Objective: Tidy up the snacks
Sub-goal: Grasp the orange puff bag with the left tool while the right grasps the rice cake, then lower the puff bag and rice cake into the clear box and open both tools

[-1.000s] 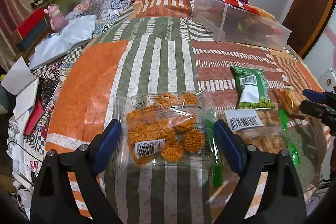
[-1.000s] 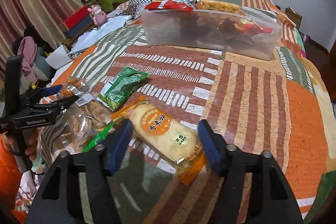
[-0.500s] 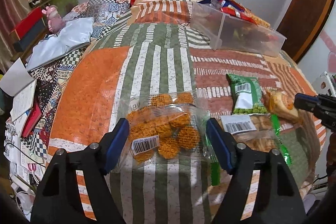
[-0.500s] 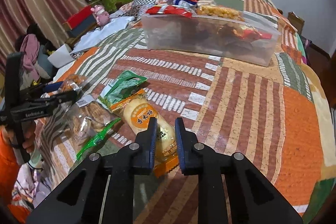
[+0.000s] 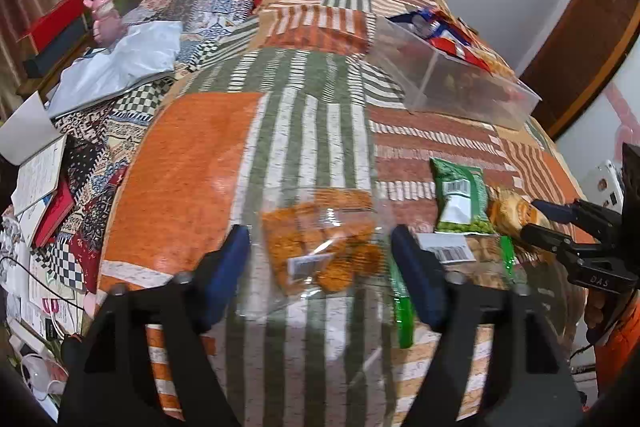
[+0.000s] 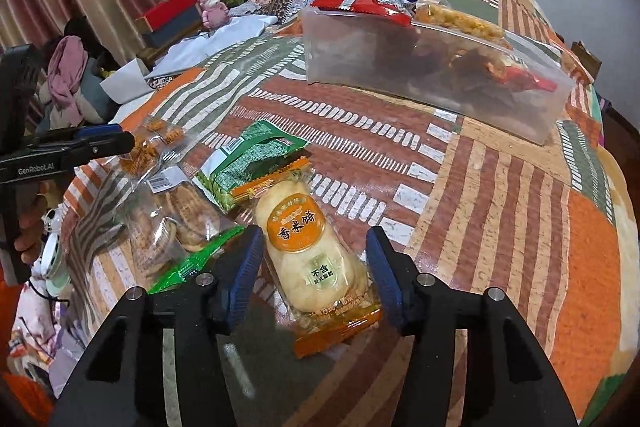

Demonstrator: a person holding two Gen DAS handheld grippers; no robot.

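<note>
A clear bag of orange lattice crackers point(image 5: 320, 247) lies on the patchwork quilt between the open fingers of my left gripper point(image 5: 320, 263); it also shows in the right wrist view point(image 6: 154, 141). A rice cracker packet with an orange label point(image 6: 308, 251) lies between the open fingers of my right gripper point(image 6: 316, 267). A green pea bag point(image 6: 248, 163) and a clear bag of round biscuits point(image 6: 176, 215) lie just left of it. A clear plastic bin point(image 6: 432, 67) holding snack packets stands at the far side; it also shows in the left wrist view point(image 5: 452, 83).
The quilt-covered bed point(image 6: 520, 187) drops off at its edges. Left of it are books and papers point(image 5: 36, 179), a white cloth point(image 5: 116, 67), a pink toy point(image 6: 210, 7) and boxes point(image 6: 172, 11). A brown door point(image 5: 580, 39) stands at the right.
My right gripper shut near the rice cracker packet half a second ago and is open around it again now. My left gripper stayed open and pulled back slightly, the cracker bag still between its fingers.
</note>
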